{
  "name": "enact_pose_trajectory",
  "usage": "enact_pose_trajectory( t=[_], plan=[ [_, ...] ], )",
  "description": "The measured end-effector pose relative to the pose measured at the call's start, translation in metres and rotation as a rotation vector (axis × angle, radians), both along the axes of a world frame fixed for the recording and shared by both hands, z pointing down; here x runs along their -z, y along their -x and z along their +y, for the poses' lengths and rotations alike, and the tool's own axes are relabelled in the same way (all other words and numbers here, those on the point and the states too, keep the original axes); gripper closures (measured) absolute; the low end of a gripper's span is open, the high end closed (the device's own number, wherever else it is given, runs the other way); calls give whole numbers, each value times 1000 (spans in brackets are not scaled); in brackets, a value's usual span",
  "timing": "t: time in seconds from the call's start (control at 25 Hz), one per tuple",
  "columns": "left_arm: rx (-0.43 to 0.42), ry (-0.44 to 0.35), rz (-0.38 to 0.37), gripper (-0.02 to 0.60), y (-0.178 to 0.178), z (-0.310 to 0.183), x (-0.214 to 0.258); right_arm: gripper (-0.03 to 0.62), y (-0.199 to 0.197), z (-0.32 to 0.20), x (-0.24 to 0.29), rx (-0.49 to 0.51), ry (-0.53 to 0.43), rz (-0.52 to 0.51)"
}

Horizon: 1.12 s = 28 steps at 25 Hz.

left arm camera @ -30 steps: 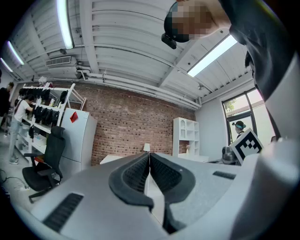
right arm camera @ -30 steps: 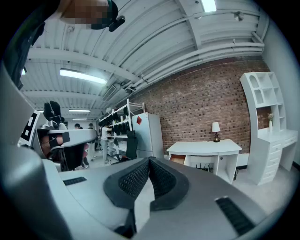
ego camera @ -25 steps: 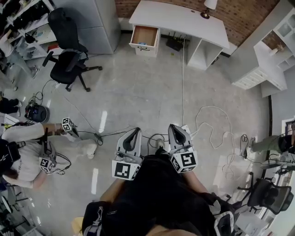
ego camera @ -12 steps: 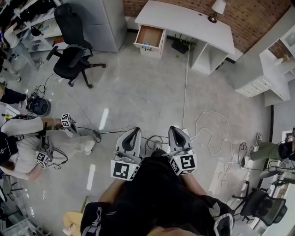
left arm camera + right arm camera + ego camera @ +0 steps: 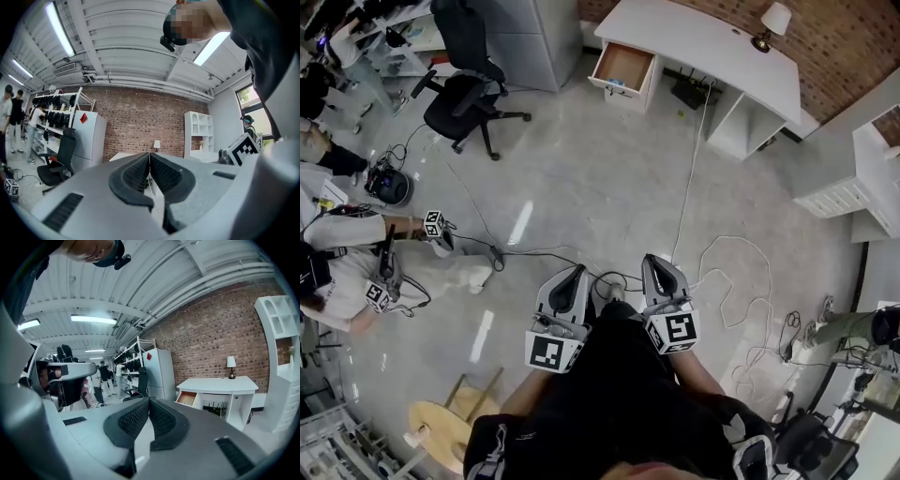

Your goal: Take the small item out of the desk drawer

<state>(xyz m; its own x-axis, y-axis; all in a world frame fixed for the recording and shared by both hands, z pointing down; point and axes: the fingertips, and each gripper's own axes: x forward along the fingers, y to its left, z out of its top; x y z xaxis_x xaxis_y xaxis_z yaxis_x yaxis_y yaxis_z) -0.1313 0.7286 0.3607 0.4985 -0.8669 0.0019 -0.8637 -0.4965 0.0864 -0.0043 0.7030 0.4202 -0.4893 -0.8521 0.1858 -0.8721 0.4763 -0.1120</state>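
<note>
Left gripper (image 5: pixel 149 165) and right gripper (image 5: pixel 149 408) each have their jaws pressed together with nothing between them. The desk (image 5: pixel 703 42) stands well apart across the floor (image 5: pixel 609 178), its drawer (image 5: pixel 623 64) open. A bluish speck at its front may be the small item (image 5: pixel 614 82). Approach squarely, mind the cables (image 5: pixel 712 272), and part the jaws only above the drawer.

drawer (image 5: pixel 623 64): open, wood inside, white front | sm item (image 5: pixel 615 82): bluish, inside nr front edge
</note>
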Motion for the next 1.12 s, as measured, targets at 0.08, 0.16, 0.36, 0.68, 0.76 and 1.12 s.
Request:
enact_pose_trajectory(
  t=[0.08,0.16,0.36,0.68,0.76,1.12],
  plan=[
    [4,17,6,571,-6,-4,-1,568,-6,-5,0,4,11,-17],
    [5,8,8,572,-14,-15,7,568,-12,-13,0,-2,17,-30],
    [5,70,-48,571,-13,-40,-16,568,-13,-43,-8,-6,27,-23],
    [-5,17,38,571,-4,-168,-17,568,-3,-154,-8,-10,7,19],
    [-16,14,47,572,2,-208,-17,568,4,-192,-5,-25,3,22],
    [-83,134,-26,572,36,-376,-34,568,42,-356,-4,-55,28,60]
  ],
)
